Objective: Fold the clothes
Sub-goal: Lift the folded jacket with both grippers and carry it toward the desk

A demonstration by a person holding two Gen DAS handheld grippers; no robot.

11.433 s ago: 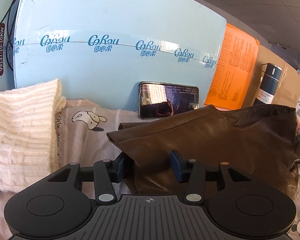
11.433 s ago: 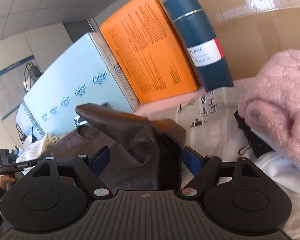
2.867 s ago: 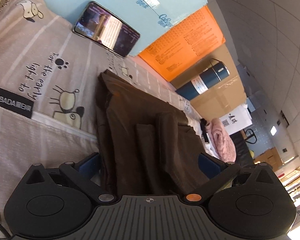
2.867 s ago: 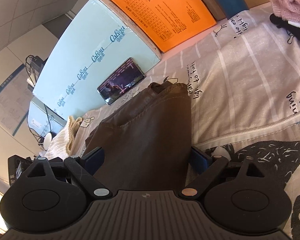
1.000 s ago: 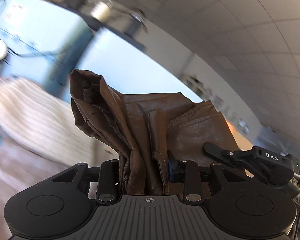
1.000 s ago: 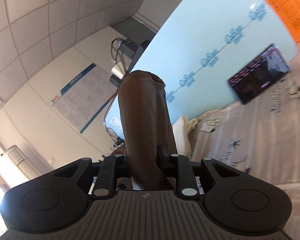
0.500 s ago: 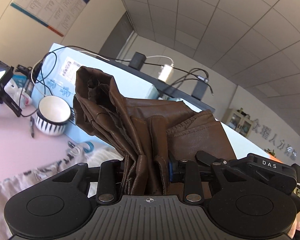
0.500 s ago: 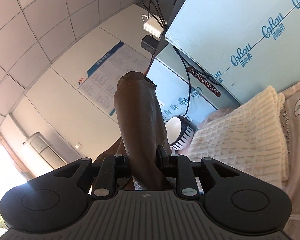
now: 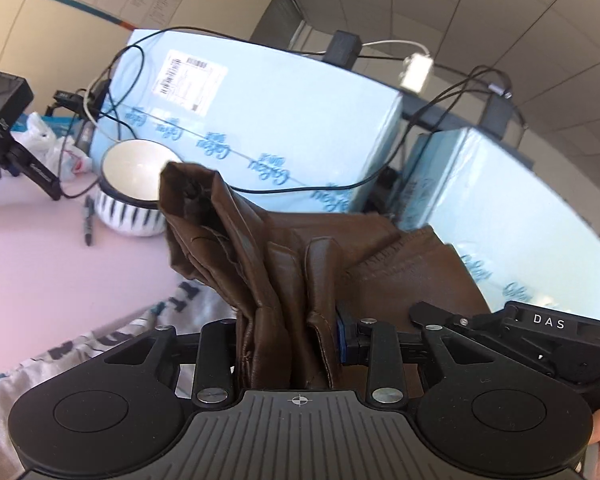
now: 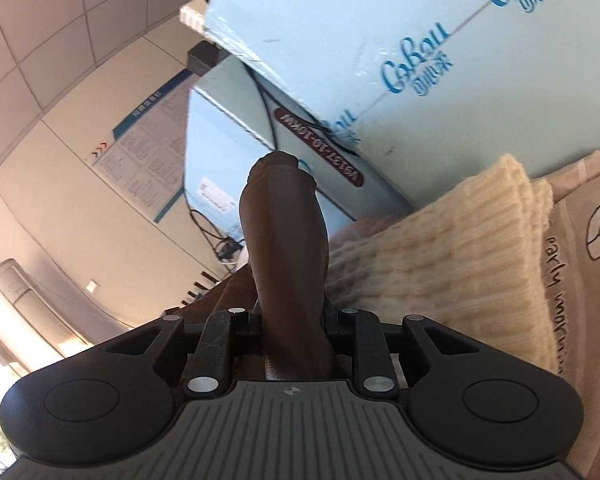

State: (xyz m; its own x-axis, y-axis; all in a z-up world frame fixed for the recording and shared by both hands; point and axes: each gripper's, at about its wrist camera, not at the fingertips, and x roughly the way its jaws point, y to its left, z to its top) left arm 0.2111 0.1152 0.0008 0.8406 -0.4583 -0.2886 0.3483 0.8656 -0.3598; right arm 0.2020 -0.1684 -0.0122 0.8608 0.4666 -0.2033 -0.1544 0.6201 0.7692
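A folded brown leather garment (image 9: 284,256) stands bunched between the fingers of my left gripper (image 9: 288,332). Those jaws are opening, and the blue pad (image 9: 342,340) still touches the leather. In the right wrist view another fold of the same garment (image 10: 284,240) rises as a narrow column from my right gripper (image 10: 294,320), which is shut on it. The black frame marked DAS (image 9: 548,324) of the right tool shows at the right of the left wrist view, close behind the leather. The garment hangs off the bed between both grippers.
Pale blue boxes (image 9: 280,120) with cables over them stand behind. A striped white bowl (image 9: 128,200) and a pen (image 9: 88,220) sit on a pink tabletop (image 9: 40,272). A cream knitted sweater (image 10: 440,264) lies on the printed sheet (image 10: 580,240). A black device (image 9: 0,120) is at far left.
Both grippers swung sideways and slightly down with the garment; the bowl, boxes and cream sweater grew nearer. The left jaws stand a little wider than before.
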